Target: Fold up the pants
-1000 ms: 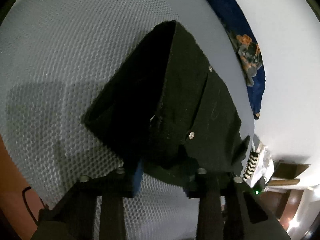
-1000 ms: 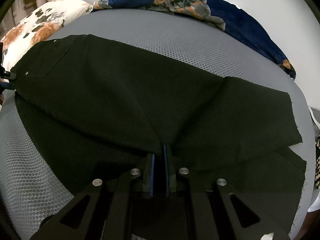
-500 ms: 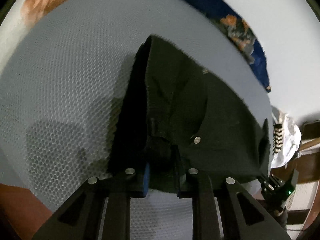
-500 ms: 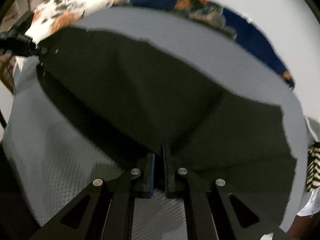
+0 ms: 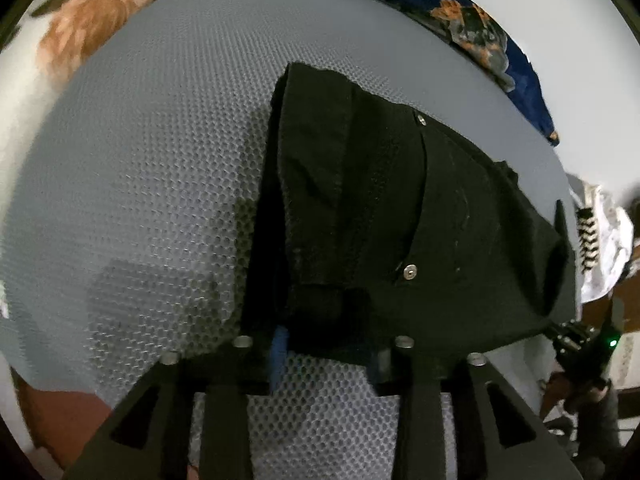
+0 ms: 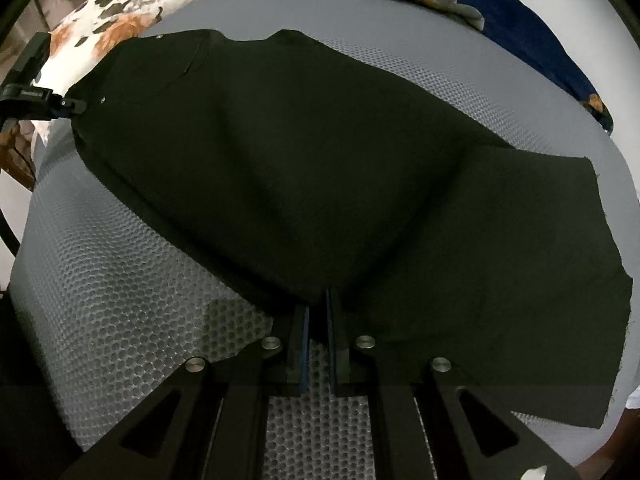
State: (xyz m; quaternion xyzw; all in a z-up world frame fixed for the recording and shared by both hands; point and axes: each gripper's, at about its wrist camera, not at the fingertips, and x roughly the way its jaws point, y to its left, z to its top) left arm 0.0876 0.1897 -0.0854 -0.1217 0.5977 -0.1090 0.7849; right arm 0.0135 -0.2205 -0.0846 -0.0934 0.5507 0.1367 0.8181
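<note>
Left tongs (image 5: 328, 350) have just spread around the pants (image 5: 400, 208) waistband; right tongs (image 6: 319, 320) clamp its edge

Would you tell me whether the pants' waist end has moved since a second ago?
Yes. In the right wrist view the pants waist now lies nearer the floral pillow, its corner overlapping it.

Floral pillow (image 6: 120, 12), blue blanket (image 6: 520, 20), mesh mattress (image 5: 140, 180)

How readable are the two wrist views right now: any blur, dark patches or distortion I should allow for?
Left wrist view: sharp at centre, motion smear at the edges, gripper shadow on the grey mesh mattress. Right wrist view: sharp, but the black pants swallow fold detail; strong fisheye bending in both.
</note>
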